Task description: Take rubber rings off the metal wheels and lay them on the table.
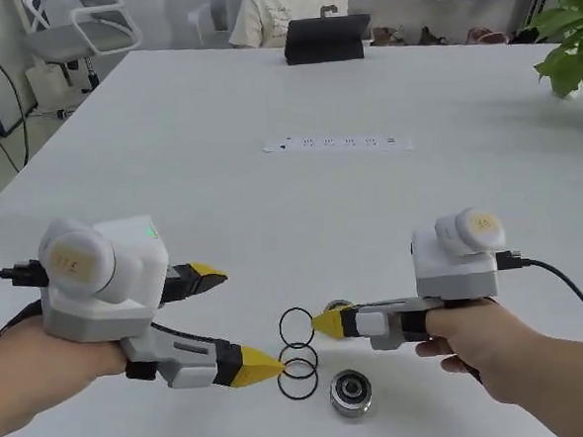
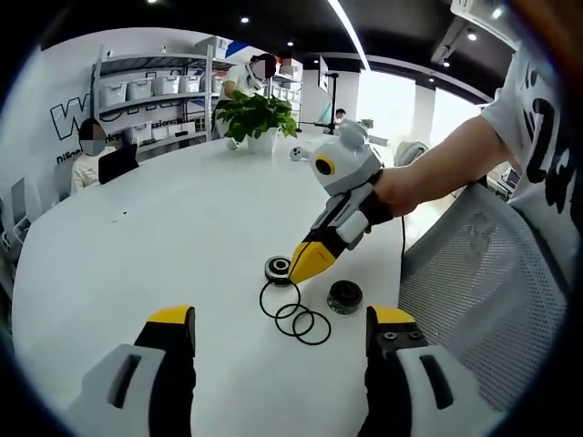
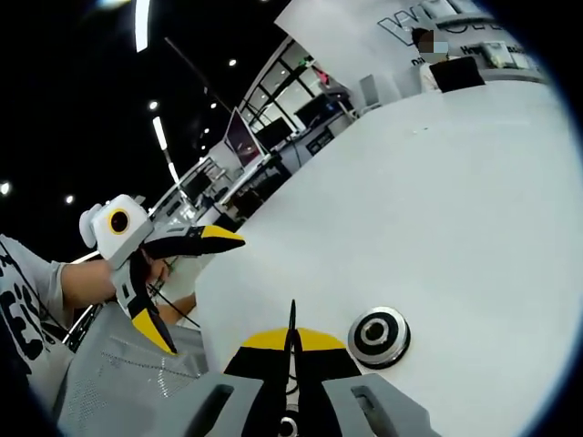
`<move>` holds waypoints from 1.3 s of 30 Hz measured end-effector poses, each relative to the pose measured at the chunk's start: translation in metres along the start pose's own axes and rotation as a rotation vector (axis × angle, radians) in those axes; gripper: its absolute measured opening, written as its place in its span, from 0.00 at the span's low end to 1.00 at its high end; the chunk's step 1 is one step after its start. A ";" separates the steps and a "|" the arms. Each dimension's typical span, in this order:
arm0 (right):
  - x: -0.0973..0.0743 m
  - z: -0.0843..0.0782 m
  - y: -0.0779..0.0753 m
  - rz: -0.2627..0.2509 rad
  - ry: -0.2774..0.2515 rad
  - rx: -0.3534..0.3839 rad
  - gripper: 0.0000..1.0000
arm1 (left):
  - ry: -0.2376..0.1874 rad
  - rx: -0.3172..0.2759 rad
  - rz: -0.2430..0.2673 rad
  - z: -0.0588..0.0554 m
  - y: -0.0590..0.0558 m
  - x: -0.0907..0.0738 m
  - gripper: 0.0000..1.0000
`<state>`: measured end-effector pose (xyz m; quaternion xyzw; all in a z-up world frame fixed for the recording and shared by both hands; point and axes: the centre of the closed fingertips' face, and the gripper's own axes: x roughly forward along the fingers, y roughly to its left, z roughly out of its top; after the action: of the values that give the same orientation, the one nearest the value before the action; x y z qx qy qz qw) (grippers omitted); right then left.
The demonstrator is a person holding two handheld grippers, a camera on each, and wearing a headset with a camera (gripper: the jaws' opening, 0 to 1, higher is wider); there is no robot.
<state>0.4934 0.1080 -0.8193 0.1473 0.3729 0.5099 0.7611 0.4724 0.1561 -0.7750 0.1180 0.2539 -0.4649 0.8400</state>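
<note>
Table: white and broad; everything named below is set on it or held over its near edge.

Rings: three thin black rubber rings are laid flat on the table in a short chain, running from 12 to 6 o'clock in the head view. Each ring touches or overlaps the next. In the left gripper view they are seen ahead of the open jaws.

Near wheel: a metal wheel is set on the table at 5 o'clock from the rings, just beside the lowest ring and apart from both grippers.

Far wheel: placed at 1 o'clock from the rings and partly hidden behind the right gripper's tip. In the right gripper view it is seen at 3 o'clock, just beside the tips. Whether a ring is still seated on either wheel cannot be told.

Left gripper: held at 9 o'clock from the rings. The jaws are spread wide with nothing between them, and the lower yellow tip is just beside the middle ring.

Right gripper: held at 3 o'clock from the rings. The jaws are pressed together into one yellow point, which is set at the rim of the top ring. Whether that ring is pinched cannot be told.

Power strip: laid flat at 12 o'clock, well apart from the rings.

Person: seated at the far end of the table.
</note>
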 end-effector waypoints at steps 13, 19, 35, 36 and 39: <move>0.007 -0.009 -0.008 -0.006 0.023 0.027 0.00 | 0.011 -0.022 0.000 -0.006 0.003 -0.001 0.75; 0.009 -0.014 -0.012 -0.026 0.052 -0.008 0.00 | 0.006 -0.043 0.003 -0.005 0.005 0.000 0.75; 0.008 -0.022 -0.015 -0.049 0.096 -0.055 0.08 | 0.024 -0.043 0.000 -0.010 0.004 0.001 0.75; 0.008 -0.023 -0.015 -0.049 0.096 -0.056 0.09 | 0.025 -0.043 0.000 -0.010 0.004 0.001 0.75; 0.006 -0.022 -0.015 -0.050 0.095 -0.059 0.10 | 0.028 -0.040 0.001 -0.010 0.004 0.000 0.75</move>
<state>0.4886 0.1036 -0.8454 0.0912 0.3970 0.5076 0.7592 0.4729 0.1624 -0.7835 0.1078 0.2750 -0.4575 0.8387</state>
